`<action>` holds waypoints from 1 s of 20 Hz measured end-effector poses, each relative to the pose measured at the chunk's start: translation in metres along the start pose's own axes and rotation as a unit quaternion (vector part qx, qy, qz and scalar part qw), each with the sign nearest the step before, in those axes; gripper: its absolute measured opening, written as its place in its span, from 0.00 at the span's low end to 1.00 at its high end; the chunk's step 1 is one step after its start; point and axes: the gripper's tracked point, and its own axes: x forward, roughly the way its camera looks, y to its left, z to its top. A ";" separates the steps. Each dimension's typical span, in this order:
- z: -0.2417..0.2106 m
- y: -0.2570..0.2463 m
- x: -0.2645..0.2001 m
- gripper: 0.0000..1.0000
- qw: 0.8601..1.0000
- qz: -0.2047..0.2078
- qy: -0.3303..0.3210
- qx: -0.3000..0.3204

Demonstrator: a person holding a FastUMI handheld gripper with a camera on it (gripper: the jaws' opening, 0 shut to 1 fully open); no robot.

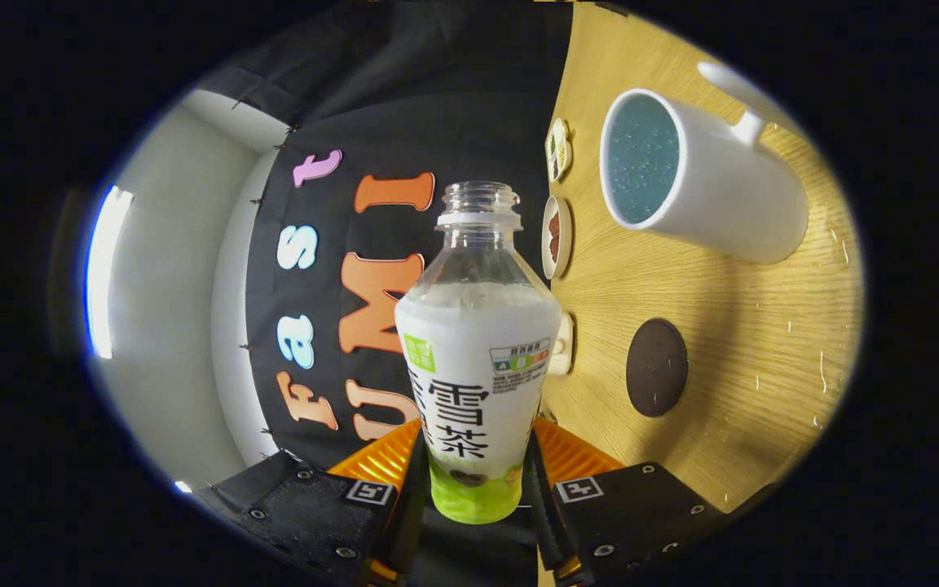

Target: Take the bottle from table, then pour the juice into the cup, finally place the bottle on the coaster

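Observation:
My gripper is shut on a clear plastic bottle with a white and green label and no cap; both fingers press on its lower part. The bottle holds white liquid up to its shoulder. The whole view is rolled sideways, so the wooden table stands to the right of the bottle. A white mug with a blue inside stands on that table, beyond the bottle's neck and to its right, its mouth open toward me. A dark round coaster lies on the table nearer the fingers, beside the bottle's label.
Three small saucers line the table's far edge by the black cloth wall: one with a patterned top, one with something brown, and one pale one partly behind the bottle. A white wall with a bright light strip lies past the cloth.

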 end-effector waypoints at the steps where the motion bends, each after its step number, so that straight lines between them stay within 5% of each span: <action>1: 0.002 -0.001 0.000 0.58 1.000 -0.003 -0.002 0.009; 20: 0.022 0.005 -0.002 0.58 0.995 -0.007 -0.018 0.103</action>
